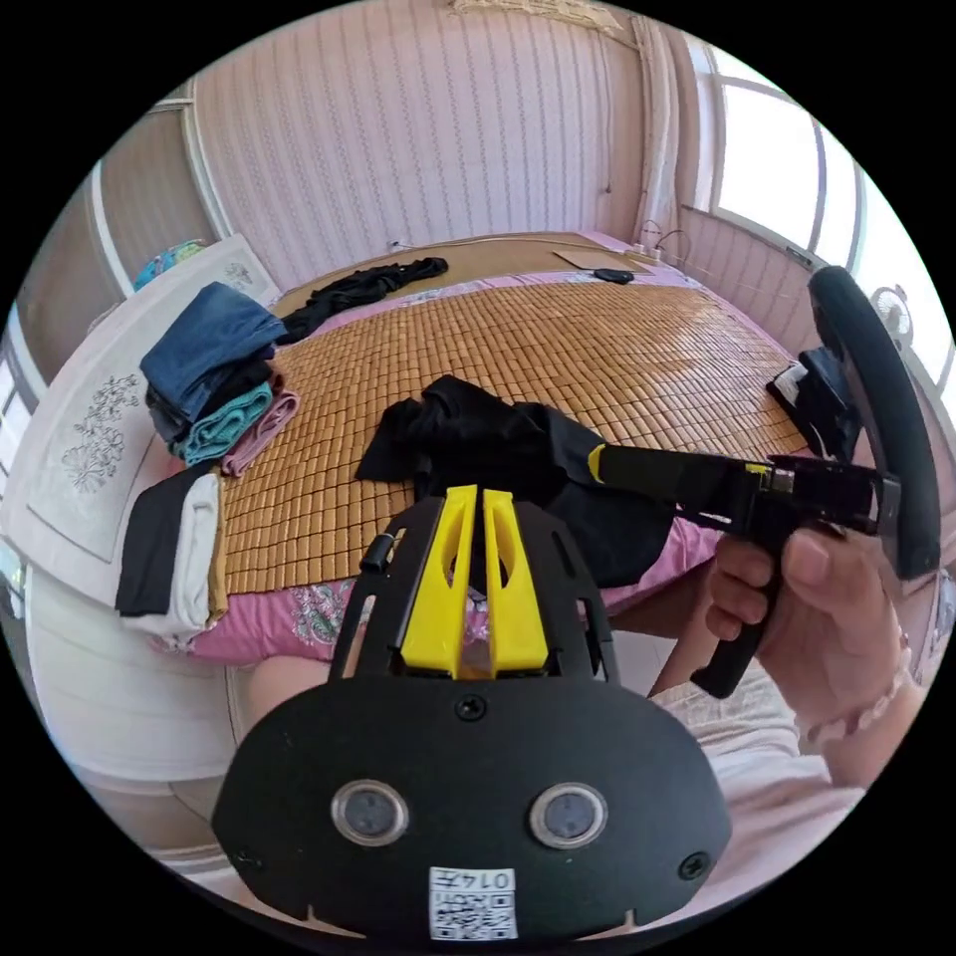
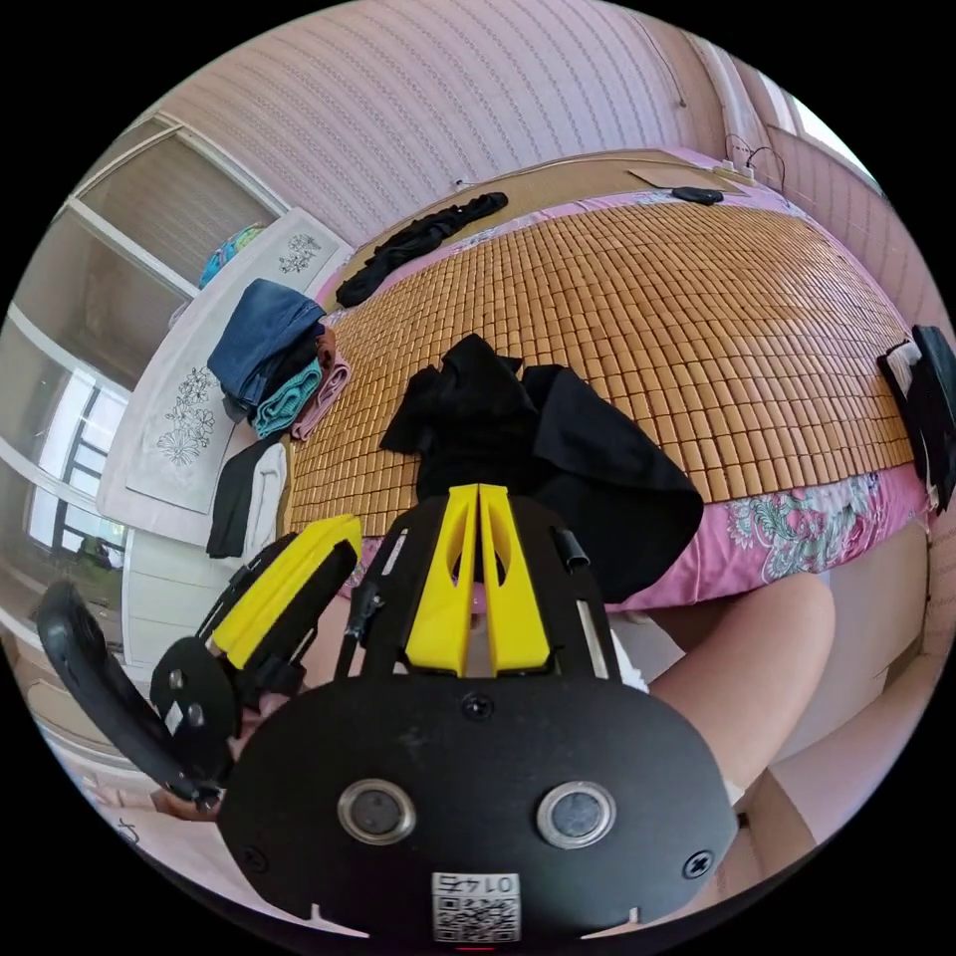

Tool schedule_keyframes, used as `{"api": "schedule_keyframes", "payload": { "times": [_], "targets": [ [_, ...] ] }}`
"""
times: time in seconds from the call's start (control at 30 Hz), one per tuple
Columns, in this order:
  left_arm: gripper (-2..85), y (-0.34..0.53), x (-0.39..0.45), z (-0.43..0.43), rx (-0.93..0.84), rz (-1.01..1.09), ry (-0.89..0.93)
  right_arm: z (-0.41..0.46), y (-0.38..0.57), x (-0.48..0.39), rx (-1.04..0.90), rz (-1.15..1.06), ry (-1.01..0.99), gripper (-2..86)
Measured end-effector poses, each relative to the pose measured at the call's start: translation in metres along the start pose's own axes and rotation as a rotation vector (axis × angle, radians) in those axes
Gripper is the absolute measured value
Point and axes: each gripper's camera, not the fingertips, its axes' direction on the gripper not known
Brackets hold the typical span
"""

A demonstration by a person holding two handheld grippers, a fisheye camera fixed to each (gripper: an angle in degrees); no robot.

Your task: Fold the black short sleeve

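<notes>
A wide bed covered by a woven bamboo mat (image 1: 597, 349) of small amber tiles takes up most of the room, with a pink flowered sheet (image 2: 807, 533) showing along its near edge. Behind it runs a pale pink striped wall (image 1: 418, 129).

The crumpled black short-sleeve shirt (image 2: 538, 438) lies in a heap at the near edge of the mat, one part of it hanging over the pink sheet. At the mat's side edge sits a stack of folded clothes (image 1: 214, 383), blue on top, then dark, teal and mauve. Below it, black and white folded pieces hang over the edge. Another dark garment (image 1: 358, 289) lies stretched out at the far side of the mat.

The left gripper (image 1: 476, 498) is held before the shirt heap, its yellow jaws pressed together with nothing between them. The right gripper (image 2: 476, 493) is likewise closed up on nothing, its tips just short of the shirt. In the left gripper view a hand (image 1: 807, 617) grips the right gripper's black handle, and its snout points toward the shirt.
</notes>
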Motion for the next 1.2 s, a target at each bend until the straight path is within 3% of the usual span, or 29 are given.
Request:
{"api": "schedule_keyframes", "payload": {
  "times": [0.13, 0.27, 0.4, 0.53, 0.7, 0.87, 1.2],
  "targets": [
    [-0.7, 0.002, 0.057, 0.005, -0.163, -0.034, -0.250, -0.033, 0.006, -0.050, -0.009, -0.102, 0.025, -0.9],
    [-0.8, 0.015, 0.084, 0.011, -0.195, -0.042, -0.112, -0.073, 0.015, -0.070, 0.057, -0.164, 0.006, -0.9],
    [-0.9, 0.017, 0.105, 0.012, -0.176, -0.012, -0.096, -0.099, 0.018, -0.078, 0.055, -0.176, -0.070, -0.9],
    [-0.9, 0.024, 0.133, 0.025, -0.211, 0.099, 0.120, -0.126, 0.028, -0.094, 0.075, -0.249, -0.106, -0.9],
    [-0.9, 0.030, 0.154, 0.042, -0.205, 0.111, 0.136, -0.147, 0.032, -0.099, 0.084, -0.270, -0.100, -0.9],
    [-0.9, 0.041, 0.182, 0.063, -0.192, 0.097, -0.034, -0.150, 0.034, -0.088, 0.012, -0.275, -0.080, -0.9],
    [-0.8, 0.043, 0.218, 0.126, -0.266, 0.143, -0.001, -0.139, 0.016, -0.073, -0.098, -0.277, -0.108, -0.9]
  ]
}}
